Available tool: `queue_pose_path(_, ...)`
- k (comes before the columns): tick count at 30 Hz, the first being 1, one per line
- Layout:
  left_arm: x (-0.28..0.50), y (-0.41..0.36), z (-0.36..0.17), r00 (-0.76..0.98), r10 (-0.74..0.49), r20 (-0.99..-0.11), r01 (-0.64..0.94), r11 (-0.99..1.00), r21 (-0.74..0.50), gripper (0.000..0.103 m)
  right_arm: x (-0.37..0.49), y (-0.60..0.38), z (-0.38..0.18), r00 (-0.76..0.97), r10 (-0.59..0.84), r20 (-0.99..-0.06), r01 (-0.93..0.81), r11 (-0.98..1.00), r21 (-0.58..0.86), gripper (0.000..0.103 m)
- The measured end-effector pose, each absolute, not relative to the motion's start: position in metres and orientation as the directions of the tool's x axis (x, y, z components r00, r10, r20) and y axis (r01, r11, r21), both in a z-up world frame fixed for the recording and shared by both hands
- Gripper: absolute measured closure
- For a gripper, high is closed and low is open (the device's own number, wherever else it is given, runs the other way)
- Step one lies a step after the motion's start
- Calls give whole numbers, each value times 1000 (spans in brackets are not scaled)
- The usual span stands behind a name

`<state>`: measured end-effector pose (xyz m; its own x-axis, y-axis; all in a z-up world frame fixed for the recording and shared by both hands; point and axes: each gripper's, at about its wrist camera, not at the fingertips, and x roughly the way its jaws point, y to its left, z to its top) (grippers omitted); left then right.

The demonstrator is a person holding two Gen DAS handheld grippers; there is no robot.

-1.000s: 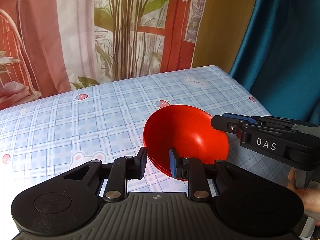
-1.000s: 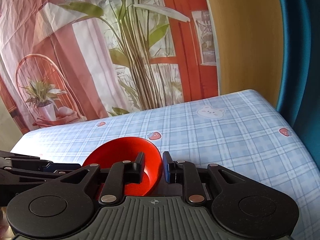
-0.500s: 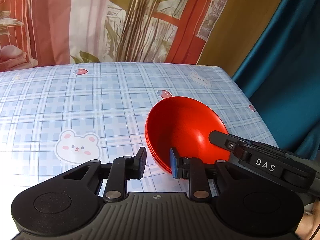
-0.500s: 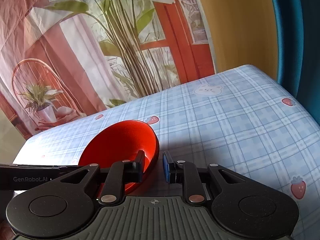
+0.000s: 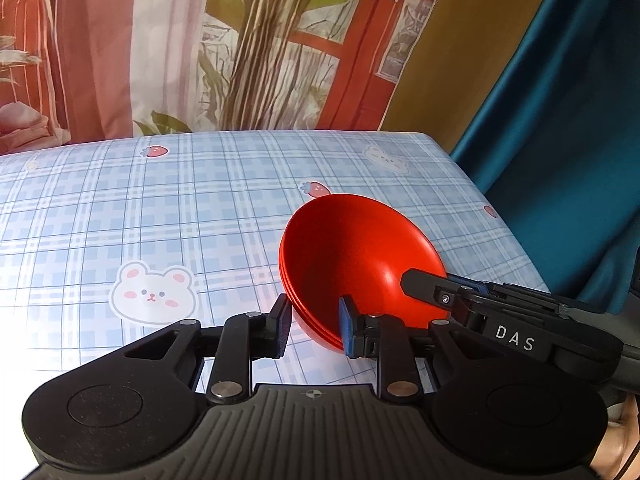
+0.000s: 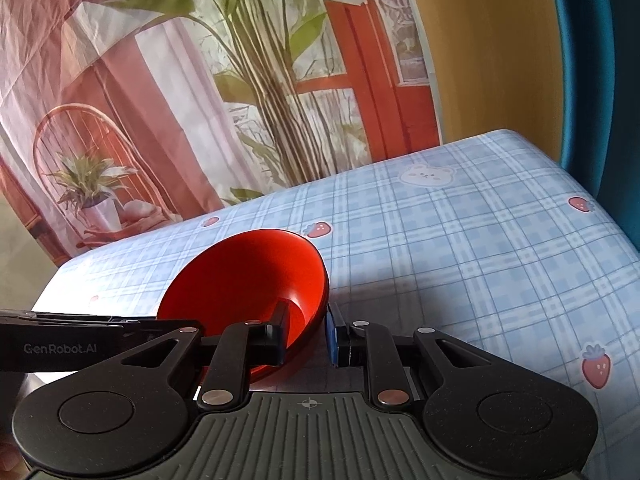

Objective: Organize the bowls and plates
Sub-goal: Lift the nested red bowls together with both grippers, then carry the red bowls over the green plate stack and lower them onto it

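The red bowls (image 5: 360, 264), apparently a nested stack of three going by the layered rims, sit tilted just ahead of both tongs on the checked worktop (image 5: 160, 208). The left tongs (image 5: 314, 326) pinch the near rim, one pad inside, one outside. The right tongs (image 6: 306, 334) pinch the rim on the opposite side in the same way. The bowls look light, stiff and glossy, so likely slippery. The thin rim is the only real purchase; gripping both sides should keep the stack from sliding apart or tipping.
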<state>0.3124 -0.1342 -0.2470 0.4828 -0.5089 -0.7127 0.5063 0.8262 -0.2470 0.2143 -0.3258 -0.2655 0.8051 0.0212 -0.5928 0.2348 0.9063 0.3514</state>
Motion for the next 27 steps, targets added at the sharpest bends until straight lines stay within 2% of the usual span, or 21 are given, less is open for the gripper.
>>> queue_pose_path(27,243,-54,-211,562,-466,-683,438,868,-232,77,179,-232,-223,824,92,-559,127,932,341,85)
